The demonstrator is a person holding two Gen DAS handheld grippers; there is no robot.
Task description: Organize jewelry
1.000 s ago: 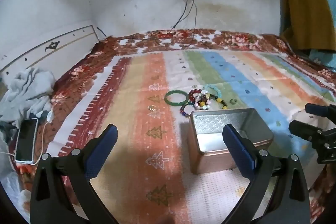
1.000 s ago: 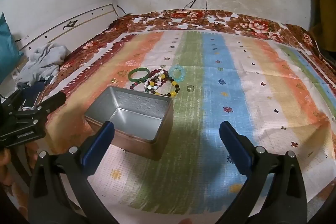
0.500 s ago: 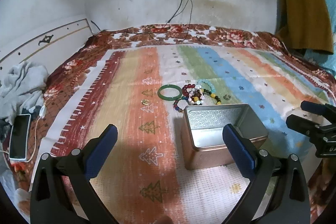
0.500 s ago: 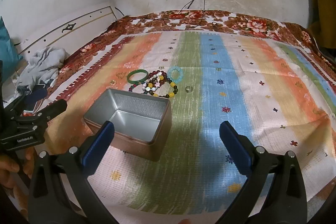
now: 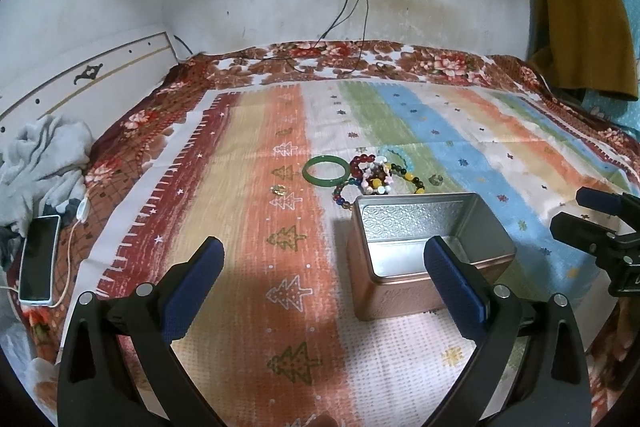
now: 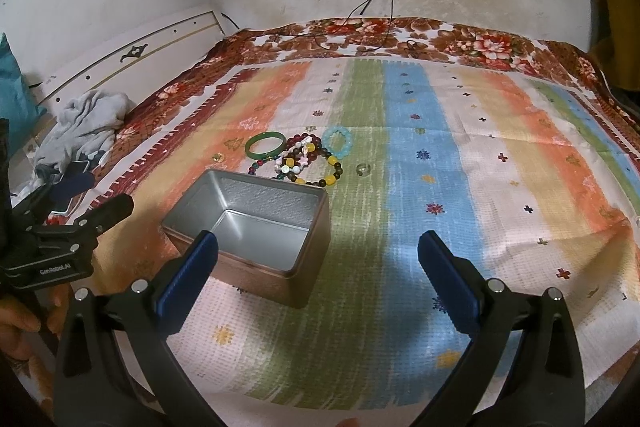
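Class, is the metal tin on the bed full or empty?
Empty: the metal tin shows a bare silver floor; the bracelets lie outside it.

Both hand-held grippers hover side by side, jaws spread wide and holding nothing: the left hand-held gripper [image 5: 322, 259] on the left, the right hand-held gripper [image 6: 318, 253] level beside it.
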